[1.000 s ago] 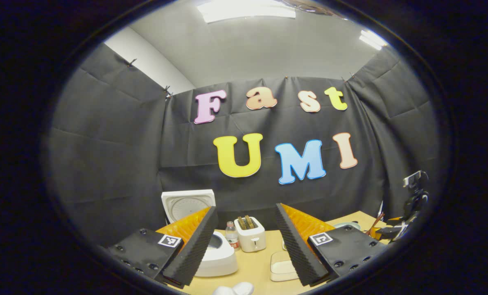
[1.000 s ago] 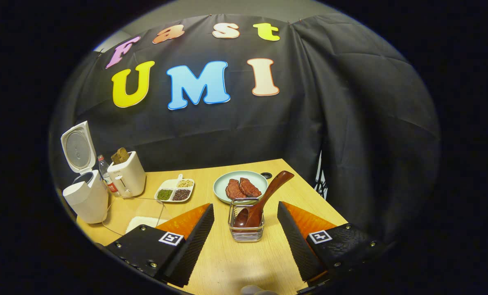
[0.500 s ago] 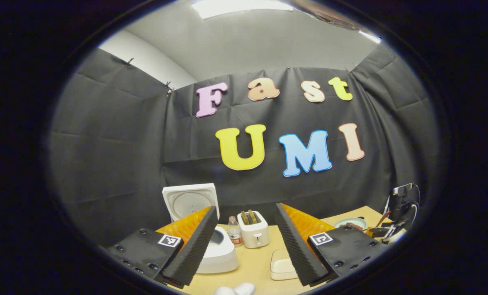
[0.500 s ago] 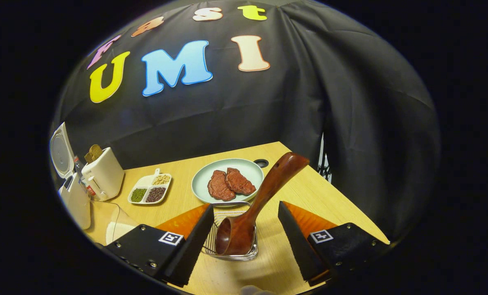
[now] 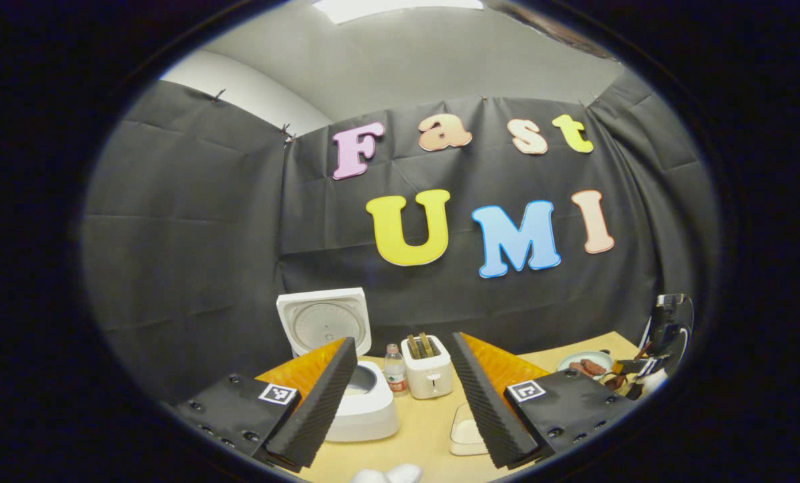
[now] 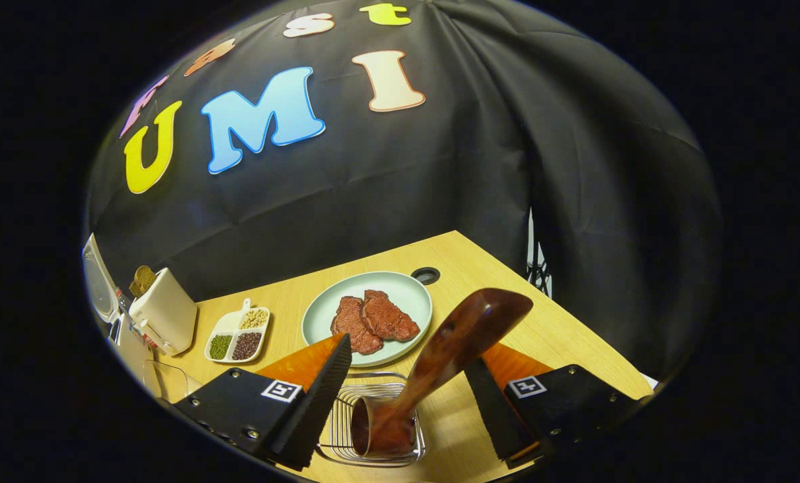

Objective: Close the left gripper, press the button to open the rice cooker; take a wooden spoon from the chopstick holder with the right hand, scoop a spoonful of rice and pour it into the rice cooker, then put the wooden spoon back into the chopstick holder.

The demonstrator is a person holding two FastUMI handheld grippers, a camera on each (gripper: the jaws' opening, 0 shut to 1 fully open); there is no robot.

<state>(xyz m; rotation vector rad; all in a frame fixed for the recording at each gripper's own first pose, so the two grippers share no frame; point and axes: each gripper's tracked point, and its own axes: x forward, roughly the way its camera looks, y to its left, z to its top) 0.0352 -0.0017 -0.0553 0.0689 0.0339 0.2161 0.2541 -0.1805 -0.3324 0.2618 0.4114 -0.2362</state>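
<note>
Your right gripper (image 6: 407, 402) stands wide around the wooden spoon (image 6: 440, 359), not gripping; its finger hides the chopstick holder's (image 6: 346, 433) left edge. Your left gripper (image 5: 403, 396) is wide, empty; rice cooker (image 5: 363, 409) partly hidden.

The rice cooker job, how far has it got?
Done: the rice cooker stands with its lid up. In hand: the right claw, open, straddles the wooden spoon in the chopstick holder without gripping it. Left: grasp it, scoop rice, pour, return the spoon.
</note>
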